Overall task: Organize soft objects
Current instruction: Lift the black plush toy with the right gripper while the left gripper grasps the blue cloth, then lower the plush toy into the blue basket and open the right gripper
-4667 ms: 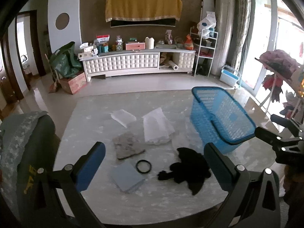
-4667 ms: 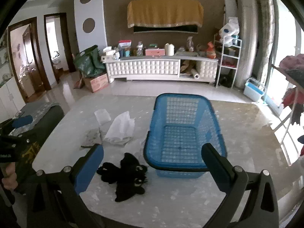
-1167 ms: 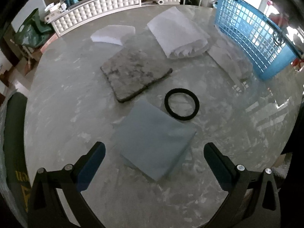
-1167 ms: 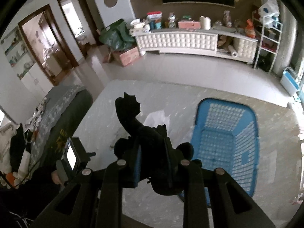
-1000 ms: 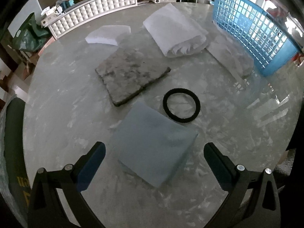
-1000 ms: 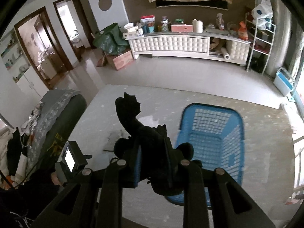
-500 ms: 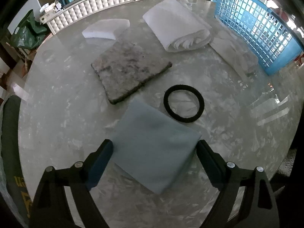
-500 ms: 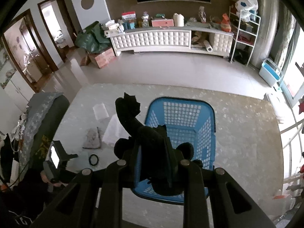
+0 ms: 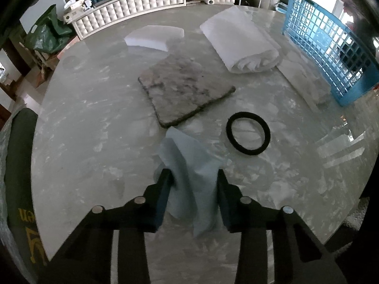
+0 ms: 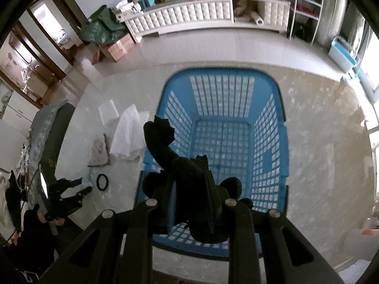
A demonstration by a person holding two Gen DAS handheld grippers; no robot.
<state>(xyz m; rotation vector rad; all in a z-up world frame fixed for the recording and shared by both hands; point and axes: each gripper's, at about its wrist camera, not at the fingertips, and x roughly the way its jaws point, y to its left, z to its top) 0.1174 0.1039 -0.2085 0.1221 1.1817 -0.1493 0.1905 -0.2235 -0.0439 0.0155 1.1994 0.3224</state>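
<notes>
My left gripper (image 9: 193, 177) is shut on the light blue cloth (image 9: 189, 165), which bunches up between the fingers on the marble table (image 9: 94, 118). My right gripper (image 10: 189, 179) is shut on a black plush toy (image 10: 184, 165) and holds it high above the near end of the blue basket (image 10: 272, 87). The basket also shows at the right in the left wrist view (image 9: 331, 54). The left gripper shows far below in the right wrist view (image 10: 78, 187).
On the table lie a grey mat (image 9: 182, 90), a black ring (image 9: 248, 133), a rolled white towel (image 9: 241, 42) and a folded white cloth (image 9: 154, 37). A dark chair (image 9: 19, 165) stands at the table's left edge. A white cabinet (image 10: 201, 11) is across the room.
My left gripper has closed on the blue cloth and bunched it up. My right gripper has carried the black plush toy rightward over the blue basket.
</notes>
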